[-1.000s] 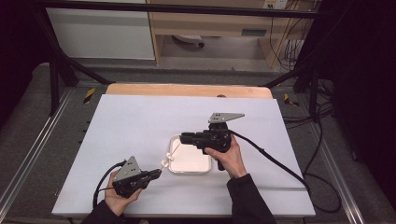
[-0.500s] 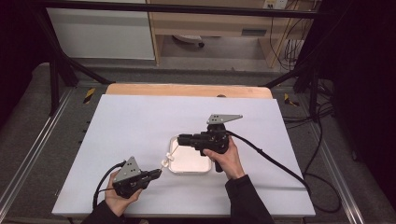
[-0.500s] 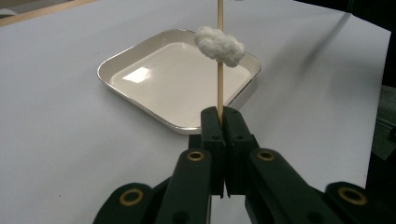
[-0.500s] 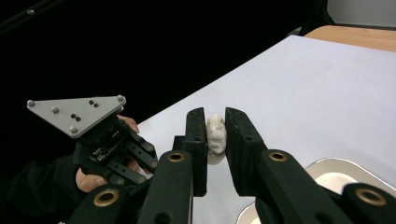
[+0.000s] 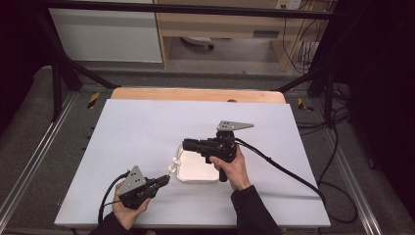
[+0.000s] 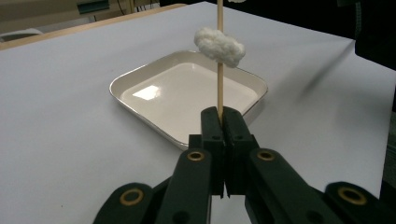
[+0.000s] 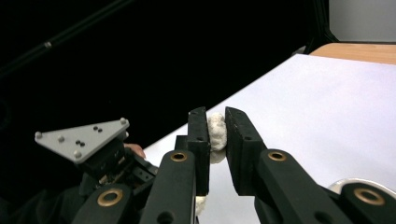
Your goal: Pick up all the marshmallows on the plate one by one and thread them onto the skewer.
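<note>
Now clamping a thin wooden skewer (image 6: 219,70) with the left gripper (image 6: 223,122), fluffy white marshmallow (image 6: 219,45) speared; right gripper (image 7: 216,130) squeezing another marshmallow piece (image 7: 216,131)

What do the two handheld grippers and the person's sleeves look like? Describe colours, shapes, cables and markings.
Both the left gripper and the right gripper are black, with flat rectangular pads and brass-coloured rings at the jaw pivots. Each carries a grey three-cornered plate dotted with small holes, and trails a black cable. The person wears dark sleeves.
</note>
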### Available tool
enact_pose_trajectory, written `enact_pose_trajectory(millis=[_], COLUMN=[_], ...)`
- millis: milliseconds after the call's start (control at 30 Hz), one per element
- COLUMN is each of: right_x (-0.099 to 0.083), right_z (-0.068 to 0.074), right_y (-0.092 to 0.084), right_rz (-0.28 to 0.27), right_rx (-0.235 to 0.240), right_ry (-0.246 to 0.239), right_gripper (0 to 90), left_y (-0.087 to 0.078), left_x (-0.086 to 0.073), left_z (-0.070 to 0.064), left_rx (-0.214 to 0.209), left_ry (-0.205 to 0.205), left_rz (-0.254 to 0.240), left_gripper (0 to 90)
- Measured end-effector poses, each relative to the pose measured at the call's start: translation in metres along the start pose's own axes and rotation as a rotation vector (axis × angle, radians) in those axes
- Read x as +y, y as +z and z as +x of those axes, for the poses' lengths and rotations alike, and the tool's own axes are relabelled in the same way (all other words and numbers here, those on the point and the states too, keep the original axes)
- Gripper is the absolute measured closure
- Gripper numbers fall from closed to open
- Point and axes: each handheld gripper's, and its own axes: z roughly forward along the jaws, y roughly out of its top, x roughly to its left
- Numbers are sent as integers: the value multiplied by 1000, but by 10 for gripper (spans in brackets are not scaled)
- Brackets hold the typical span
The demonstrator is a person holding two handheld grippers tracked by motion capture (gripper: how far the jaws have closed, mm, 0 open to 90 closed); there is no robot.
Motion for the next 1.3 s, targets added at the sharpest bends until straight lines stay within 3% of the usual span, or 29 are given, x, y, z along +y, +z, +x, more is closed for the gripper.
enact_pose_trajectory(millis=[600,1300], right_x=[-12,-21], right_z=[3,8], right_y=[9,12], right_rz=[-45,-63], right_rx=[33,20], right_ry=[17,-56], right_gripper=[819,821], left_y=[4,7], left_x=[-1,-1], left_z=[-1,-3], left_rx=[-1,-20], left_ry=[-16,-35], left_rz=[14,33], left_gripper=[891,893])
